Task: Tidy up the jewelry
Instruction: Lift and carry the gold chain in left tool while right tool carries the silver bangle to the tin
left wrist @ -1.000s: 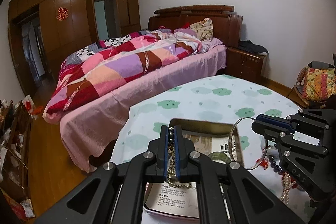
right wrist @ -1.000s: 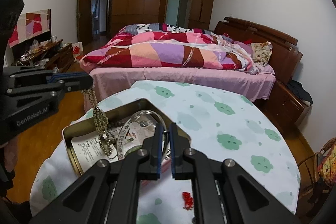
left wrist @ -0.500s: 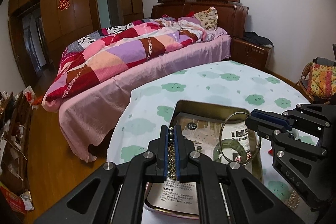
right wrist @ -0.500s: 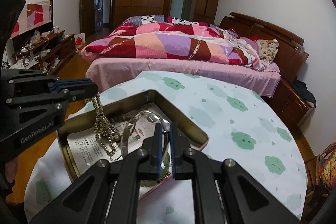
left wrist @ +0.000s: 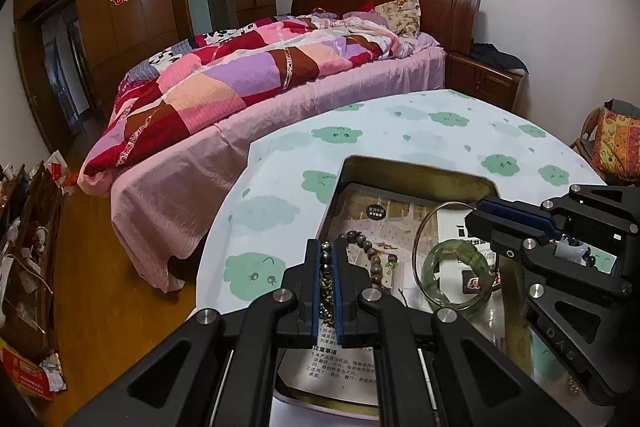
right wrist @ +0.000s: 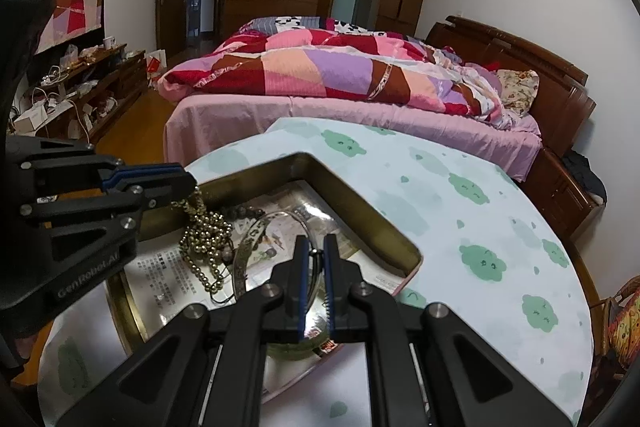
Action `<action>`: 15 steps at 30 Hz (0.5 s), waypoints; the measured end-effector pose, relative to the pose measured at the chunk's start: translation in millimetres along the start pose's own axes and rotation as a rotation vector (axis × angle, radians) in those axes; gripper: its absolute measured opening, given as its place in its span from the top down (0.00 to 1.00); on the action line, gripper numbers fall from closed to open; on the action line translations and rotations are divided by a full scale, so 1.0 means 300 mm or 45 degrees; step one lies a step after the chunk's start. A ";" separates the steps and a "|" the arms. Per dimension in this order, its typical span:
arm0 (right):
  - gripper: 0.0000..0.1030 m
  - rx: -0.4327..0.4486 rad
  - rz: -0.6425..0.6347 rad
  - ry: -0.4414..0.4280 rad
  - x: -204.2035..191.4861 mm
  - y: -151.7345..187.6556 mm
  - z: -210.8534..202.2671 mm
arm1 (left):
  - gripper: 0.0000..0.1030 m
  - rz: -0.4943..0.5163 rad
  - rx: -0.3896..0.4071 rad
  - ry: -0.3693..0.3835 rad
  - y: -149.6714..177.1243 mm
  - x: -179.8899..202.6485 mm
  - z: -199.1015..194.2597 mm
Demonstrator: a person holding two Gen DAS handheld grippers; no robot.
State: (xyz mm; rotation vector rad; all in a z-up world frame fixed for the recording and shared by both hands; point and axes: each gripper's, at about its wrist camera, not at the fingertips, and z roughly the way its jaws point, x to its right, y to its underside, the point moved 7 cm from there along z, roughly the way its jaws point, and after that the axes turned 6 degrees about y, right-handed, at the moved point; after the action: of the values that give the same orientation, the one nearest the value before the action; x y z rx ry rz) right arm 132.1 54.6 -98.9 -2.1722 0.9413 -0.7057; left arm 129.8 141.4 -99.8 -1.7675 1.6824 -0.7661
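Necklace (left wrist: pixel 326 279) and bangle (left wrist: pixel 448 223), both gripped

Left claw (left wrist: pixel 328 263) and right claw (right wrist: pixel 314 259) both clamped, angled downward

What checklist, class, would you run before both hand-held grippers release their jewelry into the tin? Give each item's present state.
1. Left hand-held gripper shut on the gold bead chain: ok.
2. Chain over the tin, its lower end piled on the paper liner: ok.
3. Right hand-held gripper shut on the thin metal bangle: ok.
4. Bangle held over the tin, not the tablecloth: ok.
5. Bangle clear of the green bangle under it: cannot tell.
6. Chain free of the dark bead bracelet in the tin: cannot tell.
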 end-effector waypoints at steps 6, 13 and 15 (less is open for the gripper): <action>0.91 -0.025 -0.008 -0.002 -0.011 0.015 0.022 | 0.96 0.005 -0.015 0.000 0.011 0.001 0.014; 0.91 -0.054 -0.008 -0.005 -0.012 0.030 0.043 | 0.96 0.001 -0.037 0.003 0.024 0.003 0.030; 0.91 -0.058 -0.006 -0.001 -0.011 0.035 0.046 | 0.96 0.003 -0.040 0.004 0.025 0.006 0.030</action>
State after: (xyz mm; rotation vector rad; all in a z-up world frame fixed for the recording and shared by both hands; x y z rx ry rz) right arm 135.1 56.3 -116.1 -2.2154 0.9604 -0.6918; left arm 131.6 139.6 -111.4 -1.7859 1.7077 -0.7456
